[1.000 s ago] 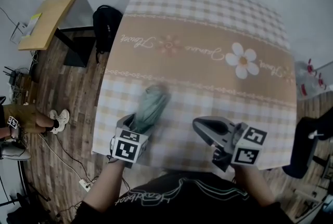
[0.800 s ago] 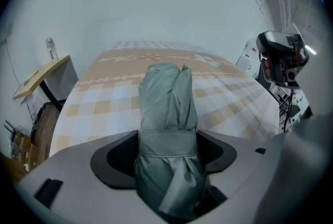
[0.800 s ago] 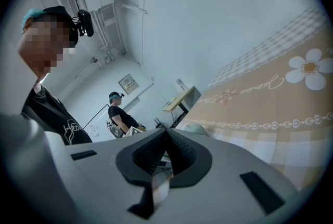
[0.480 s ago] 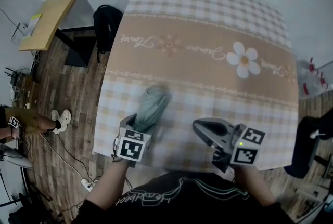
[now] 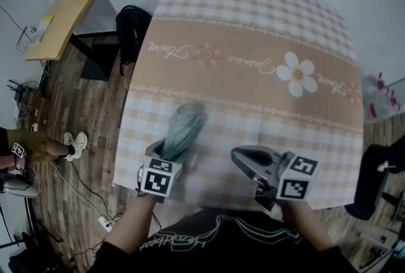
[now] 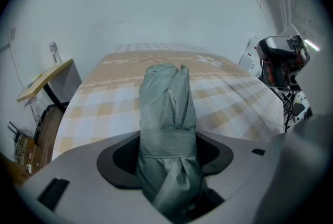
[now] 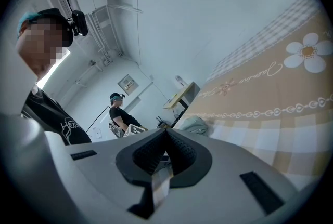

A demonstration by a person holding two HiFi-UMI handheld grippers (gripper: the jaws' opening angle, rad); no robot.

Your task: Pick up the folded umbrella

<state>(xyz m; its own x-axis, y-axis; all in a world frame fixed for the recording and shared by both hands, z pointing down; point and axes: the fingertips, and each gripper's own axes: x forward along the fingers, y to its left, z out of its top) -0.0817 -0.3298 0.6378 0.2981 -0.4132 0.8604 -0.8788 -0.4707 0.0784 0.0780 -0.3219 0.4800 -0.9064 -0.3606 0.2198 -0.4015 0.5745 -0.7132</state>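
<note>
Pinching the folded grey-green fabric umbrella (image 6: 166,98) between just-closing left tongs (image 6: 169,153), with right tongs (image 7: 166,137) alongside pressed together, empty.

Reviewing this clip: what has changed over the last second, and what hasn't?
The left gripper has just been closing its jaws on the grey-green folded umbrella lying between them, and they now seem to press it. The umbrella lies where it was on the checked tablecloth. The right gripper stays shut and empty.

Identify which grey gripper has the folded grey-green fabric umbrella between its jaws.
The left gripper: its jaws, just closing, press the umbrella; the right gripper is shut, empty.
</note>
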